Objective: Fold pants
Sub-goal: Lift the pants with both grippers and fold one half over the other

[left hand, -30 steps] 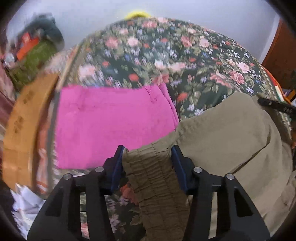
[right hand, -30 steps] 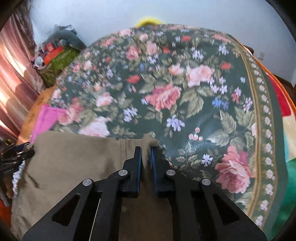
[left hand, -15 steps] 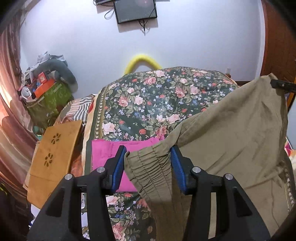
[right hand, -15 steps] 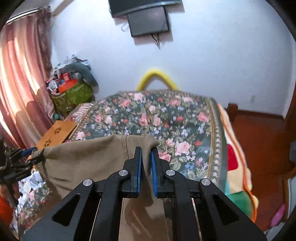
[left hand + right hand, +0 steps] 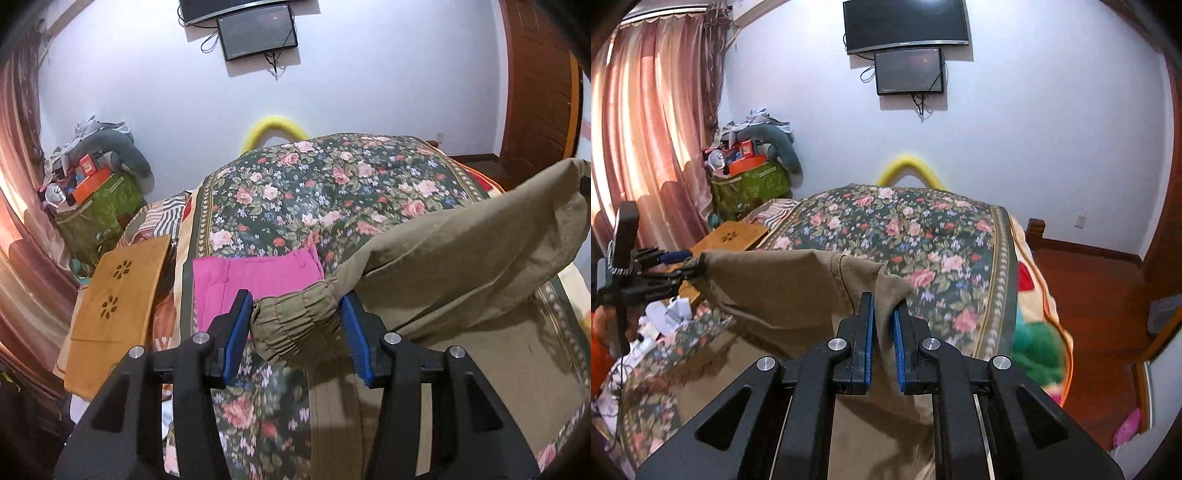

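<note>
— So, both grippers pinching the olive pants (image 5: 461, 251) up over the bed (image 5: 332, 184)?
— Yep: left gripper (image 5: 295, 328) on bunched waistband, right gripper (image 5: 882, 328) on thin corner. Thin pinch could slip, cloth drops.

A: Both views are evenly lit and fairly bright. Daylight glows through the pink pleated curtain (image 5: 646, 122) on the left, washing it out to near white in patches.

B: Shadows are soft; the lifted olive-khaki cotton pants (image 5: 461, 258) throw a dim shadow on the cloth beneath.

A: Fisheye bending curves the white wall (image 5: 1034, 129), and the corners go black.

B: The floral bedspread (image 5: 258, 406) smears with motion blur near the bottom edge.
</note>
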The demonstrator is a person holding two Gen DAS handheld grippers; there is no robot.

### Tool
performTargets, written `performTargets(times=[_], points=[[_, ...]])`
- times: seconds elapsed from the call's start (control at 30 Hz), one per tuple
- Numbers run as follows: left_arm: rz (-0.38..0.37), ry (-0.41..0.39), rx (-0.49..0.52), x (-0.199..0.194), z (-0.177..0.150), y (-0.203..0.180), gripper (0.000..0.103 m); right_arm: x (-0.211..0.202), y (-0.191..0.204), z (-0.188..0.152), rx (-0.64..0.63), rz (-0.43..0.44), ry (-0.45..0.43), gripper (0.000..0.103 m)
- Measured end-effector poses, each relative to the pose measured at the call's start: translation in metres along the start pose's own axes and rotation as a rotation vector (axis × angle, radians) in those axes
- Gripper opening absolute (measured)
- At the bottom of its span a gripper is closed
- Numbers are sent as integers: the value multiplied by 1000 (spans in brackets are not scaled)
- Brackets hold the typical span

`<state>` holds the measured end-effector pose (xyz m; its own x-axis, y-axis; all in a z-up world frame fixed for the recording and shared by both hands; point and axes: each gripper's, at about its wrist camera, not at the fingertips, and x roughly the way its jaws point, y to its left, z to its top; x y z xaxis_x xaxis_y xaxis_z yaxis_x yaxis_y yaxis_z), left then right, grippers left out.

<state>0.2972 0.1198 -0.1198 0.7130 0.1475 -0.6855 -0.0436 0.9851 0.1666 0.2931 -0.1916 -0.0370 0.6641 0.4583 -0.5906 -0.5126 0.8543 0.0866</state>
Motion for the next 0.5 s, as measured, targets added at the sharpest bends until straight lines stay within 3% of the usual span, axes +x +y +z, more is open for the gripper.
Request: performTargets(times=[0.5], points=[[-81, 90, 34, -20, -84, -6, 50, -33, 38, -104, 91, -64, 107, 9]])
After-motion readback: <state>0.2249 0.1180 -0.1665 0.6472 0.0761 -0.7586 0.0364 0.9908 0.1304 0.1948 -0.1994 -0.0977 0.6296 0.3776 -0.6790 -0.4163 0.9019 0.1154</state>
